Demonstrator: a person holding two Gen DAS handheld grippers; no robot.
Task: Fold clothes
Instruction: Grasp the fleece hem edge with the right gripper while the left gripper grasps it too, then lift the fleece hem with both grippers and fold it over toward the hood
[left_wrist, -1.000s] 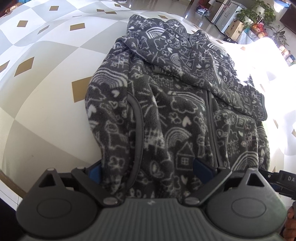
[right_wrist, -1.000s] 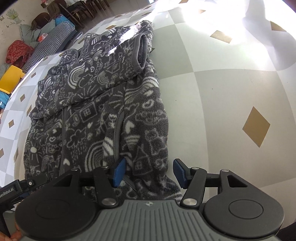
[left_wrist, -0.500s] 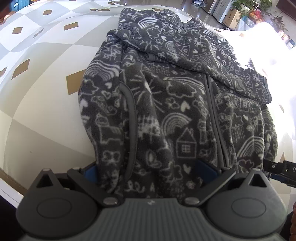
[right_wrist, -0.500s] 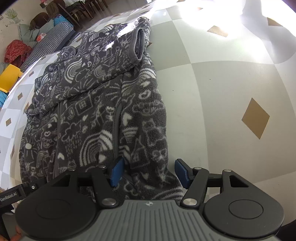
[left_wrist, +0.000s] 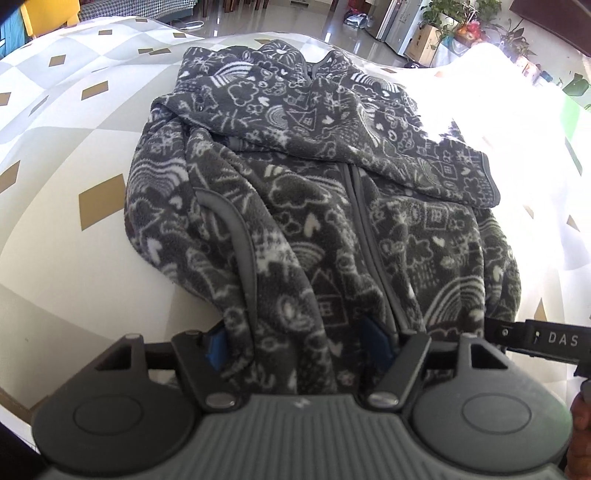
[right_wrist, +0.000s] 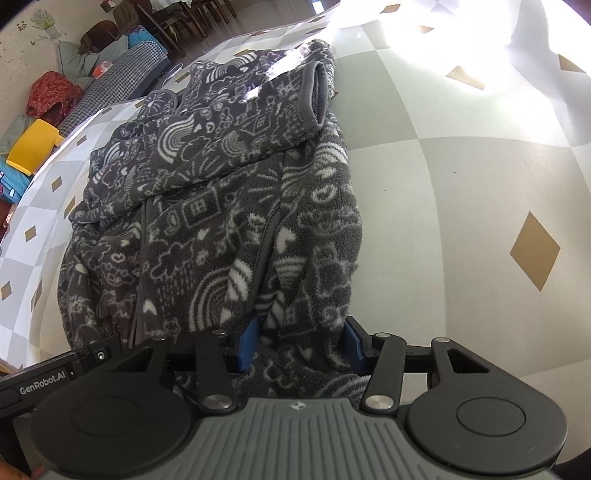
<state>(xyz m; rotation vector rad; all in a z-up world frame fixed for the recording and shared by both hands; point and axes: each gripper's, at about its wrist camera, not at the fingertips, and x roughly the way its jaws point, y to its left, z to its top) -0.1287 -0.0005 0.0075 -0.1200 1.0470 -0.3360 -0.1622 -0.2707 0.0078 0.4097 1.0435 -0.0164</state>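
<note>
From the left wrist, the left gripper (left_wrist: 295, 341) has just been closing its jaws and now pinches the near hem of the one grey patterned fleece jacket (left_wrist: 314, 206), which spreads toward twelve o'clock over the checked tablecloth (left_wrist: 66, 155).

From the right wrist, the right gripper (right_wrist: 301, 349), jaws also just closing, clamps the jacket's (right_wrist: 221, 206) hem; one cuffed sleeve (right_wrist: 280, 107) lies folded across at twelve o'clock.
</note>
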